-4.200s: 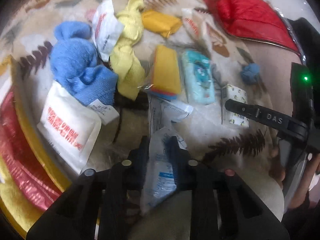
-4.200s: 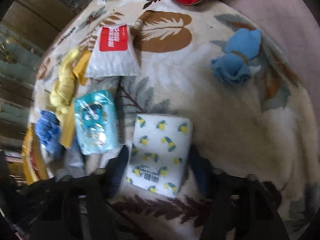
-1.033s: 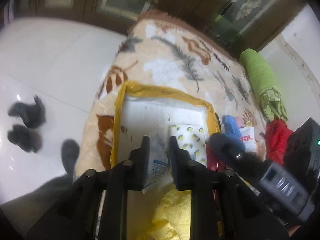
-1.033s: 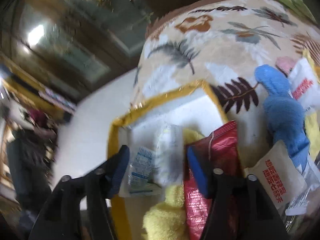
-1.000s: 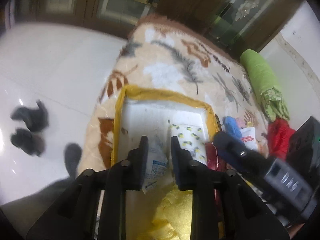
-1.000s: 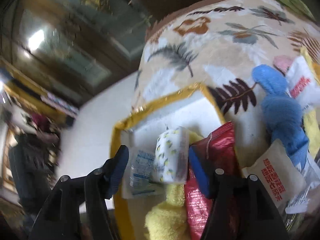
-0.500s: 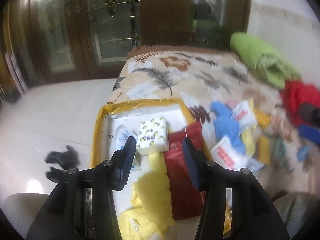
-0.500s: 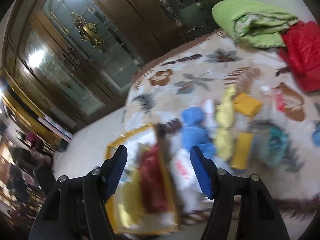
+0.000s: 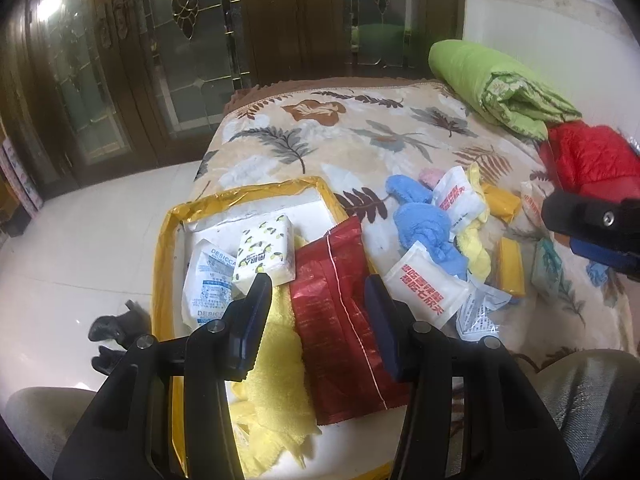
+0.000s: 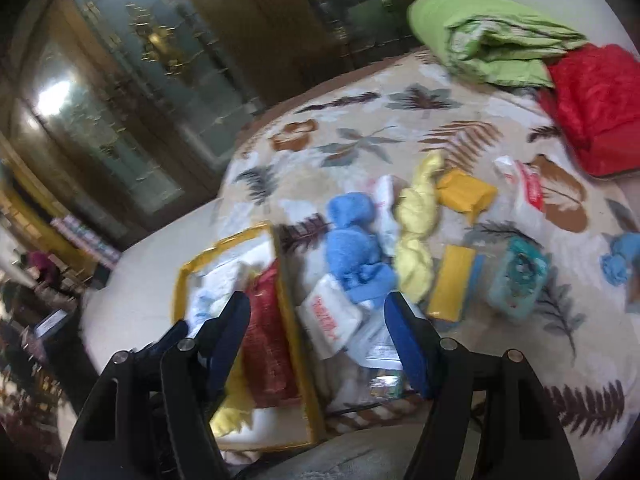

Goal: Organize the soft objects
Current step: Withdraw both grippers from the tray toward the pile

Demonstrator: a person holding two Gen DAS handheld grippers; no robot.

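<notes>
Soft objects: white sachet with red print [image 9: 424, 286] lies on the bed just right of the yellow-rimmed box [image 9: 172, 216], ahead-right of the left hand-held gripper [image 9: 318, 294], directly ahead between the right hand-held gripper [image 10: 316, 312] fingers, so right is better placed. Its long axis runs diagonally, near-right to far-left. Both grippers are spread wide, holding nothing. Farther: blue towel [image 9: 424, 228], yellow cloth [image 10: 414, 236], teal pack [image 10: 520, 280] on the bed.

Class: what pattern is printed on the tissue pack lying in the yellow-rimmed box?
Small yellow lemons with green leaves on white, clearest in the left wrist view: tissue pack.
</notes>
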